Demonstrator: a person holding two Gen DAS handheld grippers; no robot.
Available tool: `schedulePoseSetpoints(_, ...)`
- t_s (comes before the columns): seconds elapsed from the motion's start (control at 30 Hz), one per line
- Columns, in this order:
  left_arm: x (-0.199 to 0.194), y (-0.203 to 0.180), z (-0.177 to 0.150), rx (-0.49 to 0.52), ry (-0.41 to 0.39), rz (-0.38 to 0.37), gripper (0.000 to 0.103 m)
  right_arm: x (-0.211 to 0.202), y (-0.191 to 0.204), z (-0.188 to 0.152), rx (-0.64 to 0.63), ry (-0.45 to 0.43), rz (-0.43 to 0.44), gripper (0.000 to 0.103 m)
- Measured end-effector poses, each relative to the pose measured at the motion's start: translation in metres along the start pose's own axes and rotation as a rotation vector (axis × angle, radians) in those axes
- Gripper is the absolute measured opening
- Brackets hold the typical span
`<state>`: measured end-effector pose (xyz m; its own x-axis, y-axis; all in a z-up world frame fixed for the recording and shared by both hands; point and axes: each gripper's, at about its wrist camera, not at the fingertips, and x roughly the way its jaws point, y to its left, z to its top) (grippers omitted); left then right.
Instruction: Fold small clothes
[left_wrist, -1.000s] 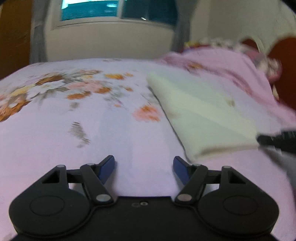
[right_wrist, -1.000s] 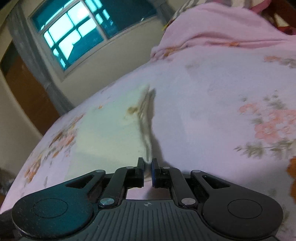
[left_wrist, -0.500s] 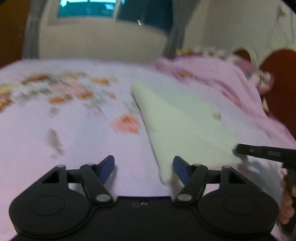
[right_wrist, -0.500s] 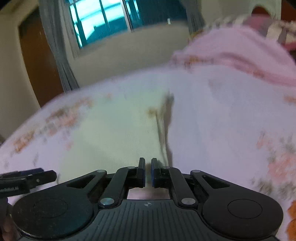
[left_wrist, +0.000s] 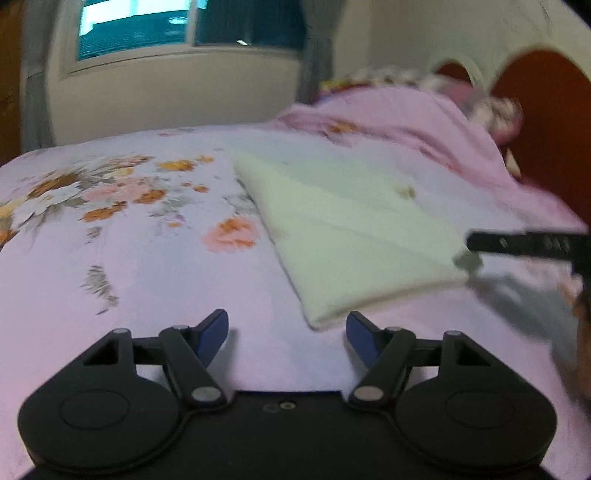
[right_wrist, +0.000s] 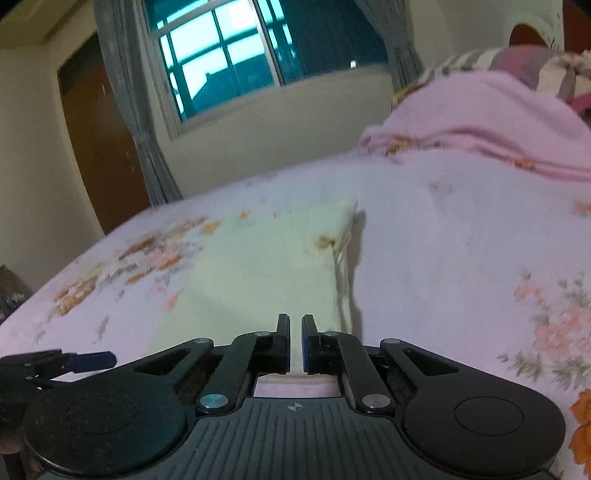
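Observation:
A small pale cream garment (left_wrist: 347, 229) lies folded flat on the floral pink bedsheet (left_wrist: 129, 266). My left gripper (left_wrist: 287, 334) is open and empty, low over the sheet just short of the garment's near corner. My right gripper (right_wrist: 293, 339) is shut on the garment's (right_wrist: 258, 269) near edge, with cloth between the nearly closed jaws. The right gripper's fingers (left_wrist: 517, 243) show at the garment's right corner in the left wrist view. The left gripper's fingertip (right_wrist: 92, 360) shows at the lower left of the right wrist view.
A bunched pink blanket (left_wrist: 406, 122) and patterned pillows (right_wrist: 535, 70) lie at the head of the bed by a dark red headboard (left_wrist: 546, 122). A window (right_wrist: 229, 55) with grey curtains and a brown door (right_wrist: 99, 147) stand beyond the bed's far edge.
The right gripper stayed shut on the cloth edge and levelled out as the garment settled flat. The left gripper stayed open and shifted slightly relative to the garment's near corner.

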<state>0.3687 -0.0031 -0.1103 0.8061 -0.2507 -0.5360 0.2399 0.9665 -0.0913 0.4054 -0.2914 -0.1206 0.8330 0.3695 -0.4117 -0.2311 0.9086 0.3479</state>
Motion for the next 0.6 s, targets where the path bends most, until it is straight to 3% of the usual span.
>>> schedulePoseSetpoints(0.07, 0.004, 0.006, 0.006, -0.063, -0.016, 0.016, 0.070, 0.000, 0.001, 0.000, 0.002, -0.011, 0.000, 0.005)
schedulePoseSetpoints(0.17, 0.022, 0.006, 0.013, -0.115, 0.023, 0.009, 0.072, 0.007, 0.003, -0.001, -0.015, 0.005, -0.019, 0.005)
schedulePoseSetpoints(0.23, 0.037, 0.008, 0.017, -0.107, 0.107, 0.003, 0.072, 0.031, 0.003, -0.005, -0.042, 0.170, -0.073, 0.005)
schedulePoseSetpoints(0.33, 0.023, 0.014, 0.034, -0.107, -0.031, -0.003, 0.071, 0.018, -0.001, 0.010, -0.035, 0.058, -0.033, 0.005)
schedulePoseSetpoints(0.37, 0.027, 0.016, 0.043, -0.107, -0.043, -0.005, 0.071, 0.017, -0.002, 0.018, -0.032, 0.021, -0.024, 0.005)
schedulePoseSetpoints(0.47, 0.059, 0.020, 0.062, -0.130, -0.008, 0.001, 0.071, 0.039, -0.005, 0.042, -0.034, -0.014, -0.013, 0.005)
schedulePoseSetpoints(0.53, 0.084, 0.021, 0.064, -0.134, 0.024, 0.007, 0.071, 0.063, -0.001, 0.048, -0.108, 0.000, -0.030, 0.005)
schedulePoseSetpoints(0.6, 0.100, 0.019, 0.060, -0.096, 0.070, 0.005, 0.073, 0.094, -0.001, 0.042, -0.202, 0.085, -0.065, 0.005)
